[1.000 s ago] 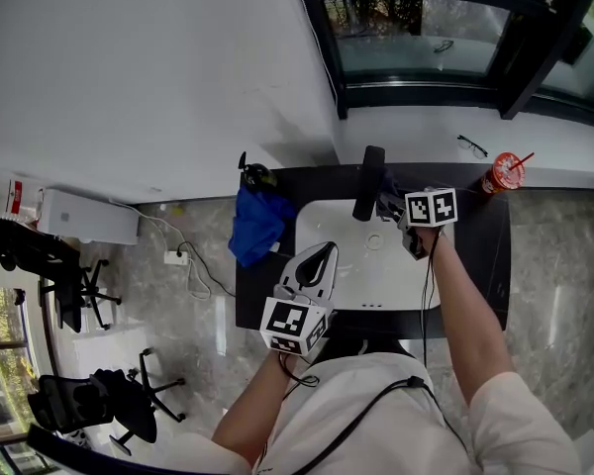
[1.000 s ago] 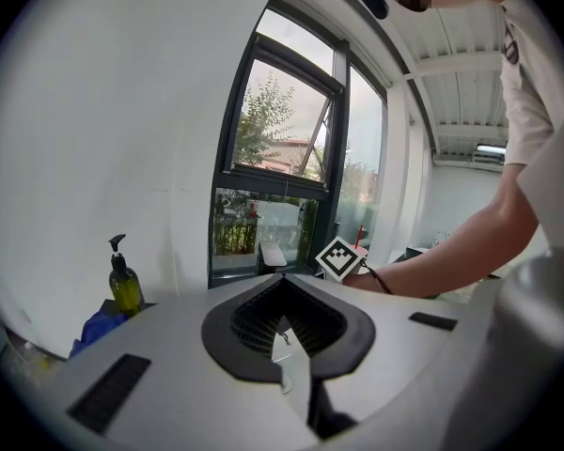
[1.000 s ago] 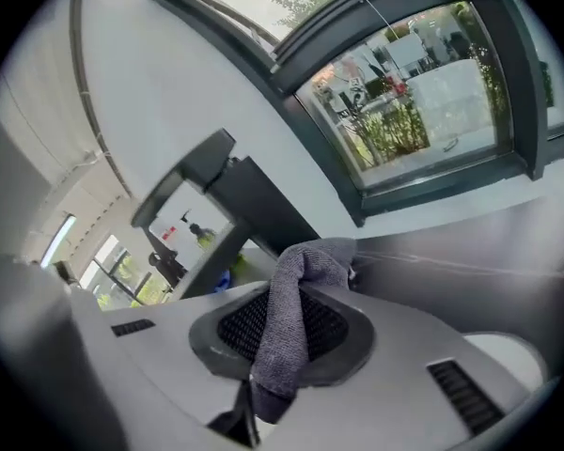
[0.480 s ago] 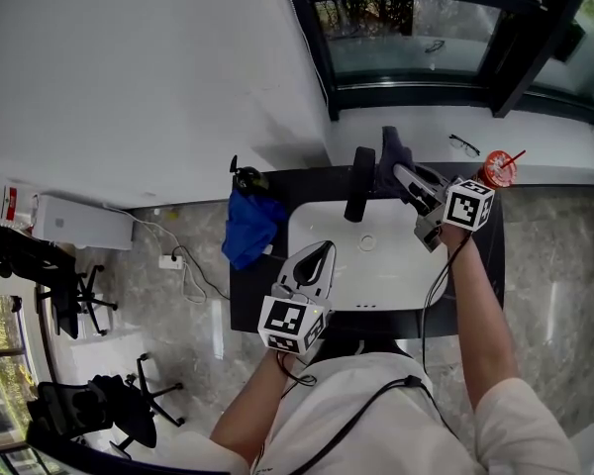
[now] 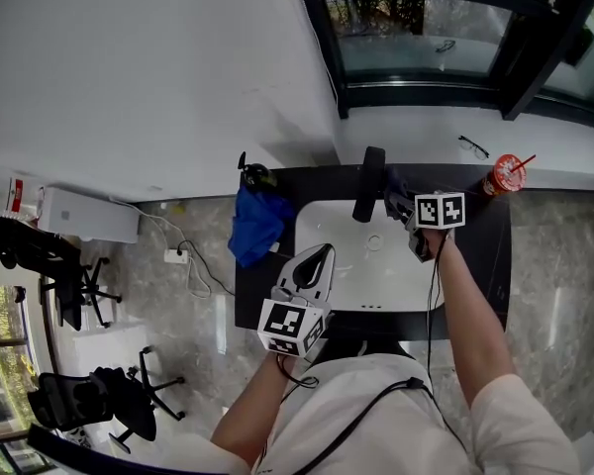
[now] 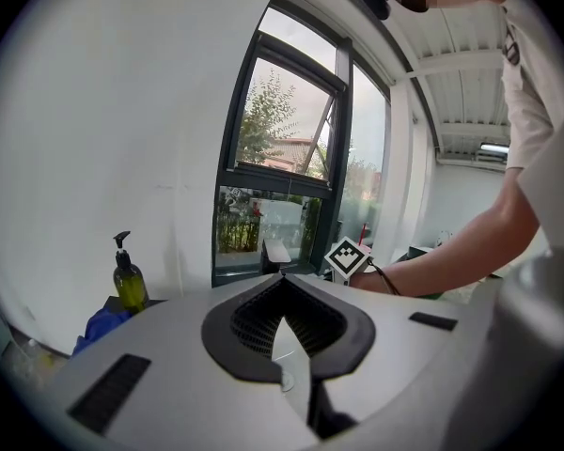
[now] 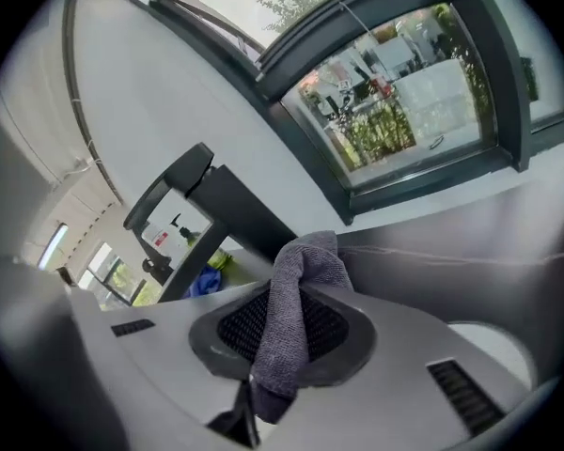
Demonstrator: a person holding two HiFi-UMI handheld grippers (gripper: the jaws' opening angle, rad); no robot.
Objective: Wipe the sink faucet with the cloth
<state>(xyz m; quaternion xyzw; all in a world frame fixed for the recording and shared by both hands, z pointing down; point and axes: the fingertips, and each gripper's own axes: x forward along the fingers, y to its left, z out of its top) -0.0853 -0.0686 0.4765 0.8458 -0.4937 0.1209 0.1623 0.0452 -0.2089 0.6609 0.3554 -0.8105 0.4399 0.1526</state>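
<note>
Right tool (image 7: 280,341): pinching grey cloth (image 7: 301,280); black faucet (image 7: 227,205) just ahead-left of it. Left tool (image 6: 284,319): pressed together, empty, near sink (image 5: 361,287) edge. Advice: lay cloth flat against spout, stroke lengthwise, light steady pressure.
</note>
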